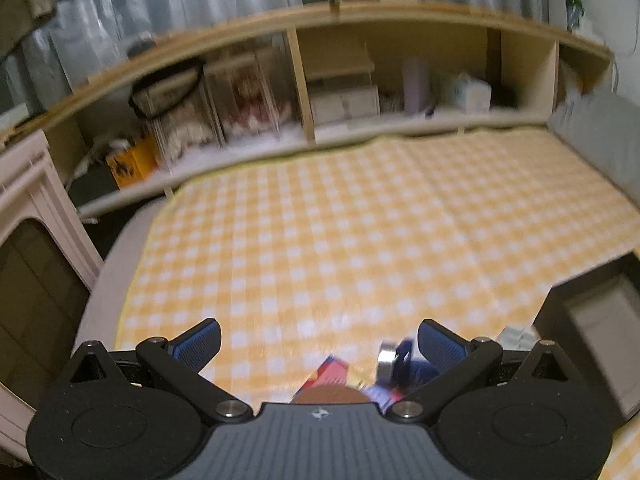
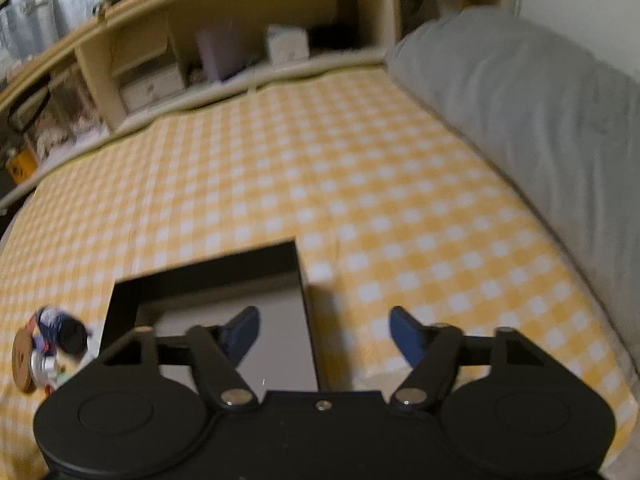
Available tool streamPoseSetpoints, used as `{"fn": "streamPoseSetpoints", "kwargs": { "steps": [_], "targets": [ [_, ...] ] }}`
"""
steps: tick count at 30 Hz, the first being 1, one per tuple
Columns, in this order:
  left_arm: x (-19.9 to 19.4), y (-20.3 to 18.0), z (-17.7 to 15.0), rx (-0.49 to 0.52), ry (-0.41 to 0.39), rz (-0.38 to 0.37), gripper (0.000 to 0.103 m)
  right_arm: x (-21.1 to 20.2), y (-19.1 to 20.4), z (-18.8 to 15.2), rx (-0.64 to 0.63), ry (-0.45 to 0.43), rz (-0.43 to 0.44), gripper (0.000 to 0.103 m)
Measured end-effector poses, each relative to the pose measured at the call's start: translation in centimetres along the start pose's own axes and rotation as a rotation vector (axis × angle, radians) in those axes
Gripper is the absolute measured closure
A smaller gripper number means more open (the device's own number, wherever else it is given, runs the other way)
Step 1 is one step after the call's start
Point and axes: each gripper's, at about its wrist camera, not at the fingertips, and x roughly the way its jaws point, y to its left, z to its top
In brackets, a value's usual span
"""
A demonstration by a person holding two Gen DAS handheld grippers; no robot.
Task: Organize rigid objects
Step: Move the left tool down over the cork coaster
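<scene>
A small pile of loose objects (image 1: 360, 372) lies on the yellow checked blanket (image 1: 360, 220), just under my left gripper (image 1: 320, 340): a silver round tin (image 1: 387, 360), a colourful box (image 1: 330, 372) and a brown disc (image 1: 330, 394). The left gripper is open and empty above them. A black open box (image 2: 208, 280) with a grey floor sits on the blanket. My right gripper (image 2: 324, 332) is open and empty over the box's right wall. The pile shows at the left in the right wrist view (image 2: 48, 348). The box shows at the right in the left wrist view (image 1: 592, 320).
A wooden shelf unit (image 1: 304, 92) with boxes and bags runs along the far side of the blanket. A grey cushion (image 2: 540, 112) lies along the right edge. A pale cabinet (image 1: 32, 232) stands at the left.
</scene>
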Motion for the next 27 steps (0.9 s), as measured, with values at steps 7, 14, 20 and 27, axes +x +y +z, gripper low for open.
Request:
{"fn": "streamPoseSetpoints", "kwargs": {
  "steps": [7, 14, 20, 27],
  "targets": [
    [3.6, 1.8, -2.0, 0.09, 0.117, -0.035, 0.0, 2.1, 1.0, -0.8, -0.037, 0.122, 0.007, 0.072],
    [4.9, 3.6, -3.9, 0.128, 0.209, -0.144, 0.002, 3.6, 1.9, -0.9, -0.106, 0.172, -0.037, 0.095],
    [6.7, 2.0, -5.7, 0.24, 0.305, -0.198, 0.001, 3.9, 2.5, -0.9, -0.12, 0.167, -0.07, 0.095],
    [8.6, 0.1, -6.7, 0.35, 0.35, -0.225, 0.001, 4.1, 2.5, -0.8, -0.135, 0.169, -0.073, 0.095]
  ]
}}
